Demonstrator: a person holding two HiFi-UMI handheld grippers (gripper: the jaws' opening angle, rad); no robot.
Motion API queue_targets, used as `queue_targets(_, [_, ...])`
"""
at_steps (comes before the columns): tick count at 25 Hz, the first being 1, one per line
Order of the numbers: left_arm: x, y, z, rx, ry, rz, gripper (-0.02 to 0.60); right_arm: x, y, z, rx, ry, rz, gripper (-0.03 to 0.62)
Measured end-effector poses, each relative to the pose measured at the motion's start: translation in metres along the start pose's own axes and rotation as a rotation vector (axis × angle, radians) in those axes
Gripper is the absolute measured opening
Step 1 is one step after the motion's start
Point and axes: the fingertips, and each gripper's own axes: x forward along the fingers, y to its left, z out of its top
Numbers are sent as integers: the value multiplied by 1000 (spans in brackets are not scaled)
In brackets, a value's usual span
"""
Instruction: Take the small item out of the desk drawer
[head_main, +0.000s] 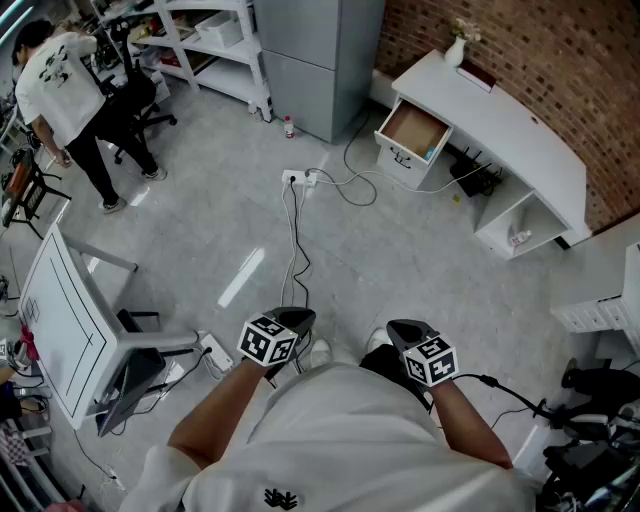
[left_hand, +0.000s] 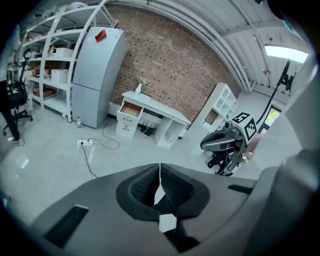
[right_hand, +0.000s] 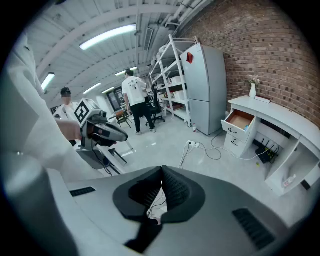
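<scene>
Approach step: open drawer (head_main: 412, 130) at desk's (head_main: 520, 130) end, well apart. Left gripper (head_main: 290, 322), right gripper (head_main: 405, 330) closed, empty. Next: walk up, open jaws.

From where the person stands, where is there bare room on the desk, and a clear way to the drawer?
The desktop is bare from the dark flat object to its far end; vase and that object crowd the end over the open drawer. Floor before the desk is bare; cables trail from the power strip toward person and drawer.
</scene>
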Motion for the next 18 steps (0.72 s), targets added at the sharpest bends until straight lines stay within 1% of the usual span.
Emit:
queue_targets(4, [14, 16, 14, 33, 12, 19, 28, 2, -15, -4, 16, 3, -16, 29])
queue_targets(7, [32, 1, 38, 38, -9, -4, 28, -1, -31, -6, 35, 3, -26, 29])
queue_targets(10, [51, -19, 67, 62, -23, -33, 28, 2, -51, 4, 48, -17, -20, 29])
queue_targets(15, [83, -38, 112, 89, 9, -36, 28, -4, -90, 35, 53, -44, 10, 29])
queue_targets(18, [104, -37, 138, 107, 0, -18, 28, -5, -122, 42, 51, -57, 15, 31])
